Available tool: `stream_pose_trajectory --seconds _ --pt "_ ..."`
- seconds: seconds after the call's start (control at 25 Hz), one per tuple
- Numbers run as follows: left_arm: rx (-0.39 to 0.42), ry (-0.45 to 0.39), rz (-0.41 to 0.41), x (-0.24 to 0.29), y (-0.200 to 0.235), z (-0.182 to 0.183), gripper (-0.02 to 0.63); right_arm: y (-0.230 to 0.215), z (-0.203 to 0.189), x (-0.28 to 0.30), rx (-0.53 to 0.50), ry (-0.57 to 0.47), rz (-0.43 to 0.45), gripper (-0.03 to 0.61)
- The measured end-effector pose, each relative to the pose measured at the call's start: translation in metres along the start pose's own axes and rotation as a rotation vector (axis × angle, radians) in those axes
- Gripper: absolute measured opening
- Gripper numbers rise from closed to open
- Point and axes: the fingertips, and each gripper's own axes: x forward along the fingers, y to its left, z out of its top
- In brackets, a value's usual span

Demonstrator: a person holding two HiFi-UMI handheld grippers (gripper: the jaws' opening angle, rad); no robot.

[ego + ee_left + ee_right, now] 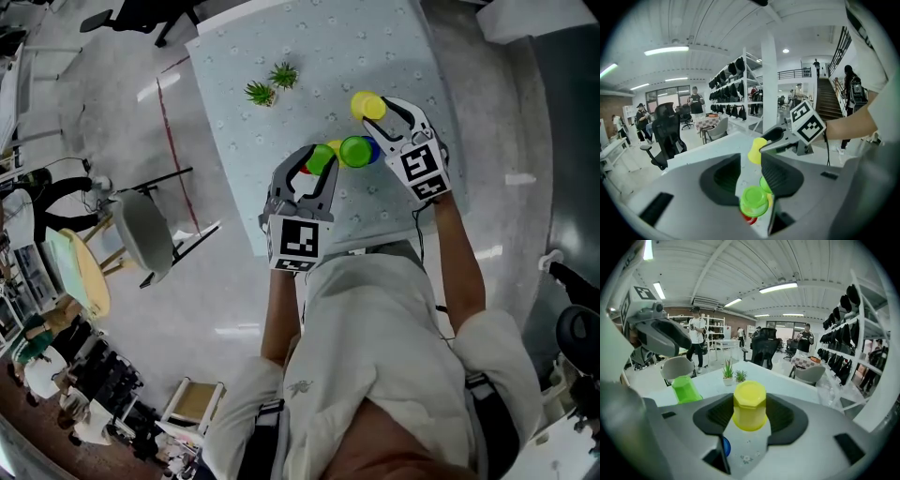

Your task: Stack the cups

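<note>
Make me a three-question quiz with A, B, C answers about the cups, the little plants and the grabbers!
1. Where do the little plants stand? A on the floor; B on the table; C on a chair.
2. What colour is the cup in the right gripper? A yellow; B red; C blue.
3. How are the right gripper's jaws? A wide open and empty; B shut on a plant; C shut on the cup.
Answers: 1 B, both sit on the patterned tabletop. 2 A, the yellow cup stands between its jaws. 3 C, the jaws press the cup's sides.
</note>
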Motion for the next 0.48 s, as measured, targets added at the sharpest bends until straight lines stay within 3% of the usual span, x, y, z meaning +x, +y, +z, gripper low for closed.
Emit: stream_pose_trajectory --seconds 0.48 --pt "-0.002 0.002 0.005 -0.017 0.0 -0.008 0.143 0.032 0.065 -0.047 -0.089 -0.053 0.07 0.214"
